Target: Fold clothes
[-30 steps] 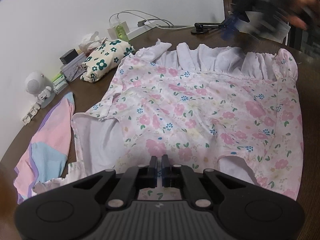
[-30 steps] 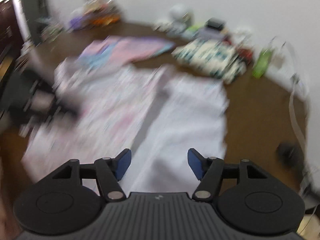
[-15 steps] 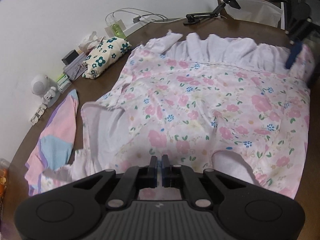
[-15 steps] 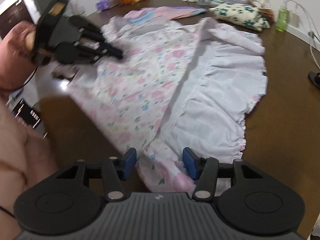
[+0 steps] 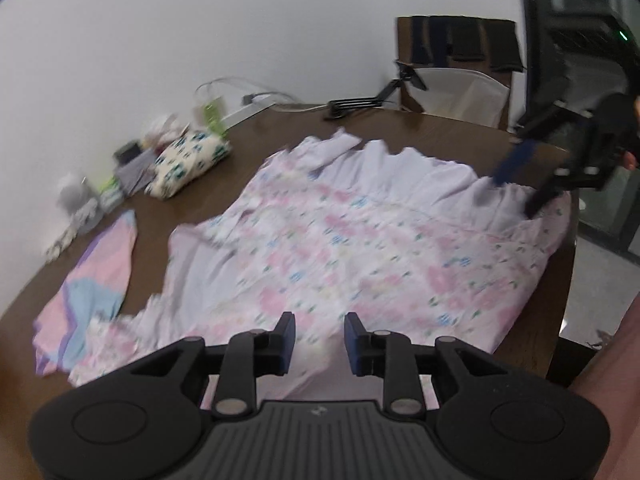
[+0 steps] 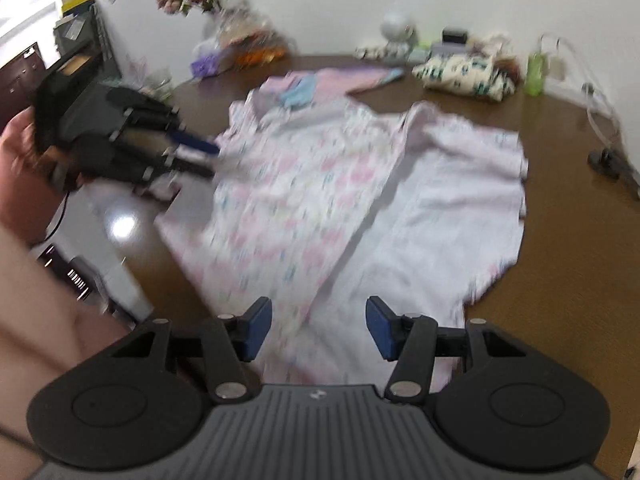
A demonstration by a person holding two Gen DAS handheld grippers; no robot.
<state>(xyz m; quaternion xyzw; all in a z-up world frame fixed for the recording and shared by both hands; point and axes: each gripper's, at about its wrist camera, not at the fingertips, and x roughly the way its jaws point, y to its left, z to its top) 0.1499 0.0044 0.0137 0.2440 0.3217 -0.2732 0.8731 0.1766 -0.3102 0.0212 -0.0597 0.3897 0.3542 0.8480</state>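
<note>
Floral dress (image 5: 360, 256), spread flat on the brown counter (image 5: 256, 148), one side turned over, white lining up; first fold done, further folds left, judging by this. At far left, pink-and-blue garment (image 5: 92, 280), flat, not yet folded. Left tongs (image 5: 319, 340) just opened, parted above the near hem, holding nothing. Right tongs (image 6: 319, 328) half open over the hem corner, gripping nothing.

dress (image 5: 360, 248): pink floral, white frill | cloth (image 5: 92, 280): pink-blue | pouch (image 5: 188, 164): cream, seemingly dark-flowered | table (image 5: 248, 152): brown
</note>
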